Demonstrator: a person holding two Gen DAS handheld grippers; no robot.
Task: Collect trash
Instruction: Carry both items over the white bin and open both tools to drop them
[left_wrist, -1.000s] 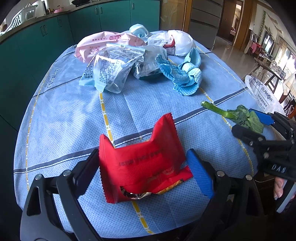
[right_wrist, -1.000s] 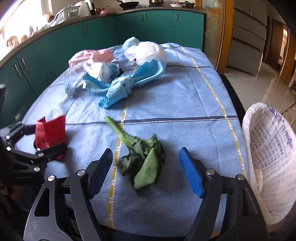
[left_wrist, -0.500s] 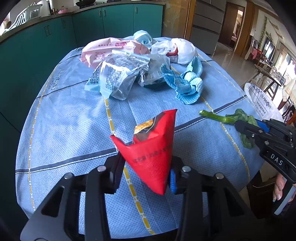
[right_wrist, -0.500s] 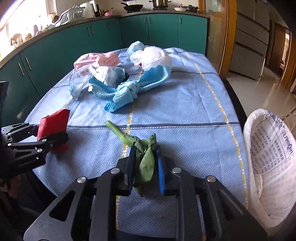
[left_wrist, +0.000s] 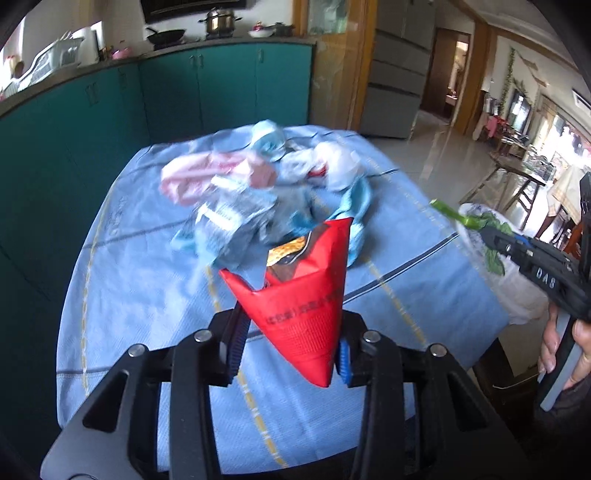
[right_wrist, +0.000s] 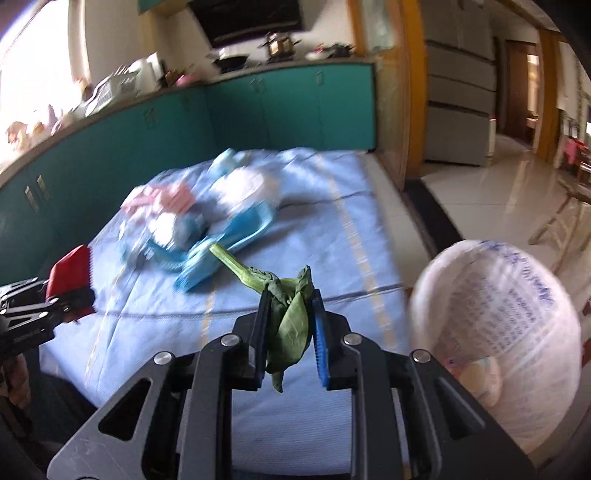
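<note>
Room: teal cabinets (left_wrist: 221, 96) are seen behind the table, with pots on the counter above them; a tiled floor and a doorway are seen to the right.
Surface: a table covered by a blue cloth (left_wrist: 147, 288) with yellow and grey stripes.
Left gripper (left_wrist: 290, 345): clamped on a red snack wrapper (left_wrist: 306, 310), which is pinched between the pads and held clear of the cloth, its torn top pointing up. The jaws have just been closing and have since eased slightly, with the wrapper between them.
Right gripper (right_wrist: 290, 328): closed narrowly on a wilted green leafy vegetable (right_wrist: 288, 317); the leaves are squeezed between the pads, the pale stalk is stuck out ahead to the left, and a leaf tip is hung below. The jaws have just been closing on it.
Vegetable position: held above the near right part of the cloth, beside the bag.
Bag: a white plastic bag (right_wrist: 517, 302) with blue print is seen off the right edge of the table, its mouth open; pale items are seen inside.
Remaining trash: a blurred pile (left_wrist: 258, 192) of pink, white and blue packets and a blue cloth-like piece is left at the far middle of the table, well apart from both grippers.
Person: a hand (left_wrist: 565, 354) is seen on the right gripper's handle in the left wrist view.
</note>
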